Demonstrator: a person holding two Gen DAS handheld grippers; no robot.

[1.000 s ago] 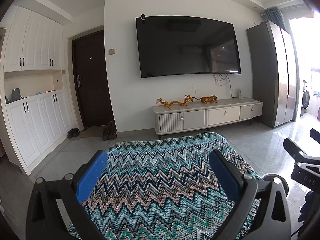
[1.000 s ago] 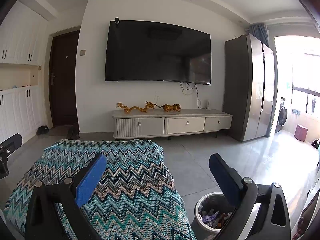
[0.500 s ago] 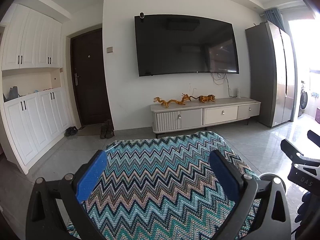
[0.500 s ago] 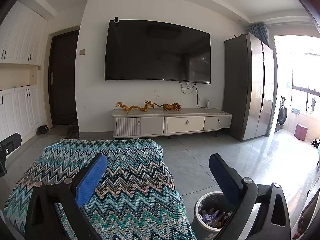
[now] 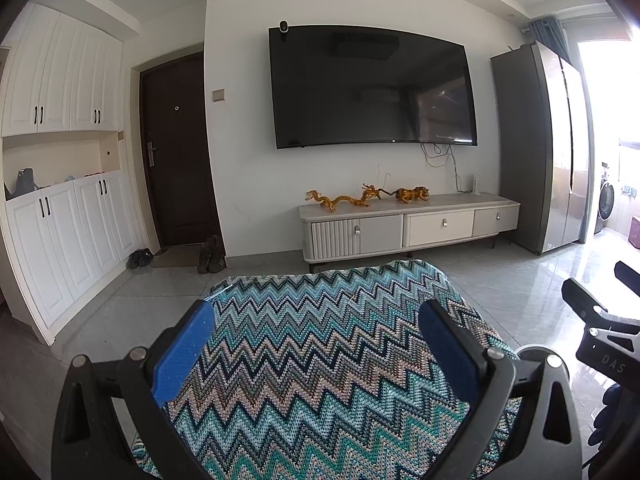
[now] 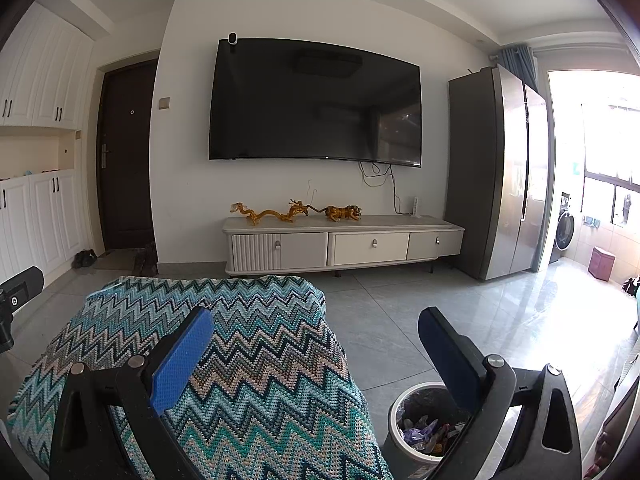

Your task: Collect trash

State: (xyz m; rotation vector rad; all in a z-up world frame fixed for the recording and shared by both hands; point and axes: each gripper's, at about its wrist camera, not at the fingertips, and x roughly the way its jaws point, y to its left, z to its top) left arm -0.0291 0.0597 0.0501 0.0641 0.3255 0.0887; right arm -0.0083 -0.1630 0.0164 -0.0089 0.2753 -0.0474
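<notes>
Hovering wide apart and empty, the left gripper [image 5: 316,350] and right gripper [image 6: 316,354] flank a zigzag-knit teal blanket [image 6: 248,360]; a round white trash bin [image 6: 416,428] sits under the right gripper's right finger.

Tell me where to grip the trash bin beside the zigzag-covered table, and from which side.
Grip the trash bin by its near rim from above, one finger inside and one outside. It stands upright with its mouth open, and the zigzag cloth crowds its left, so the open right tool likely fits best from above.

Trash bin [image 6: 416,424] on floor right of blanket-covered table [image 6: 256,360], TV cabinet [image 6: 344,244] behind.
</notes>
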